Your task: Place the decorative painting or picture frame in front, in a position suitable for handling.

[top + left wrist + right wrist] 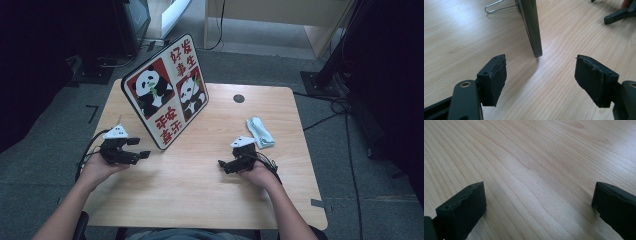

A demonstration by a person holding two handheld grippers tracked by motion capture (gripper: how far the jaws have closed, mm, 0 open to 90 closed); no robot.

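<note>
Red-and-white panda picture board (167, 91) stands propped on its wire stand at the wooden table's (200, 190) far left. Just beside the board's near edge, the left gripper (141, 148) faces it, jaws wide, holding nothing. Right of the board, the right gripper (221, 164) rests, jaws wide, empty. Likely step: approaching; next, straddle the board's edge squarely, then close.

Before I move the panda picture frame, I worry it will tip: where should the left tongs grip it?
Grip the panda picture frame at its thin near side edge, coming in level from the left. It stands tilted on a wire stand, so that slim edge fits the open left tongs.
</note>
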